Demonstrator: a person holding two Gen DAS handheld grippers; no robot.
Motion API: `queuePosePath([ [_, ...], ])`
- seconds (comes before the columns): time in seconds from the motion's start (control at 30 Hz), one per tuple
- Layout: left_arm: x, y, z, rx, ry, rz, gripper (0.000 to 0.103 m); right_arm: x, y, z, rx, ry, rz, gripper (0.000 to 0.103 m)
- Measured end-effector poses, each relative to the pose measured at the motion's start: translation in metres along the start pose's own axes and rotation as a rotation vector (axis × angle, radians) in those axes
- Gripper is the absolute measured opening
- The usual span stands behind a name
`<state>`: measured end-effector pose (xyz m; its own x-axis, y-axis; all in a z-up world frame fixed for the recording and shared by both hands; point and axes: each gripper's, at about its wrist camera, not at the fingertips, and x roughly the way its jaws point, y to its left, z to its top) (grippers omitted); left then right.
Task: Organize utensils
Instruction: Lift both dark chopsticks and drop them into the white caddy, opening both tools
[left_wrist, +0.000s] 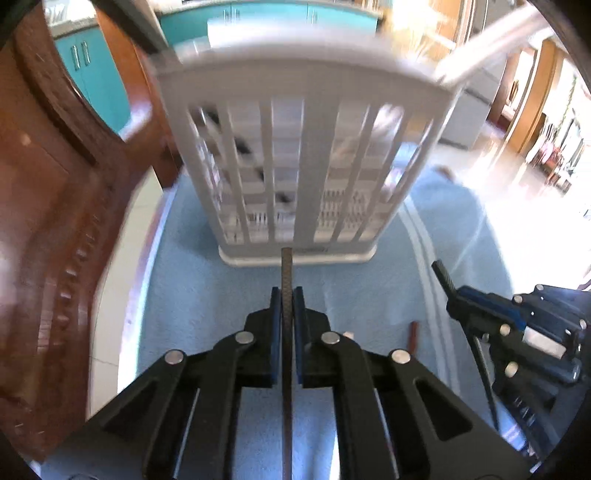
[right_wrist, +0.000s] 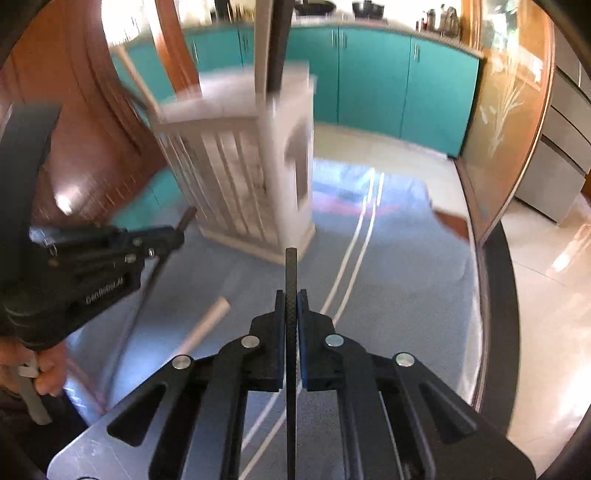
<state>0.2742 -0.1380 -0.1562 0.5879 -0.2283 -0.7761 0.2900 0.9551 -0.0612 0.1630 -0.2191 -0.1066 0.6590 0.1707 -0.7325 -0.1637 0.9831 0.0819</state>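
Observation:
In the left wrist view my left gripper (left_wrist: 287, 297) is shut on a thin brown textured chopstick (left_wrist: 286, 266) that points at the foot of a white slatted utensil holder (left_wrist: 299, 166). To its right, my right gripper (left_wrist: 453, 297) pinches a black chopstick (left_wrist: 441, 271). The right wrist view shows the right gripper (right_wrist: 291, 299) shut on that black chopstick (right_wrist: 291, 266), with the holder (right_wrist: 236, 173) ahead and to the left. My left gripper (right_wrist: 179, 232) is at the left edge, with the brown tip (right_wrist: 188, 217) sticking out. White and dark handles (right_wrist: 271, 44) stand in the holder.
A light blue towel (left_wrist: 207, 288) with white stripes covers the table under the holder. A white handle (right_wrist: 210, 321) and a brown stick (left_wrist: 412, 334) lie loose on it. Dark wooden chair backs (left_wrist: 55, 221) stand at the left. A hand (right_wrist: 46, 369) grips the left tool.

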Motion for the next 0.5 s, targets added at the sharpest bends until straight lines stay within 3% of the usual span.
queuePosePath([
  [0.23, -0.096, -0.004, 0.003, 0.027, -0.249, -0.077, 0.007, -0.089, -0.017, 0.01, 0.025, -0.253, 0.111, 0.007],
  [0.37, -0.142, 0.011, -0.002, -0.006, -0.34, -0.101, 0.007, -0.119, -0.028, 0.011, 0.073, -0.312, 0.144, 0.007],
  [0.5, -0.178, 0.018, 0.005, -0.023, -0.418, -0.117, 0.007, -0.149, -0.028, 0.032, 0.091, -0.388, 0.216, 0.007],
])
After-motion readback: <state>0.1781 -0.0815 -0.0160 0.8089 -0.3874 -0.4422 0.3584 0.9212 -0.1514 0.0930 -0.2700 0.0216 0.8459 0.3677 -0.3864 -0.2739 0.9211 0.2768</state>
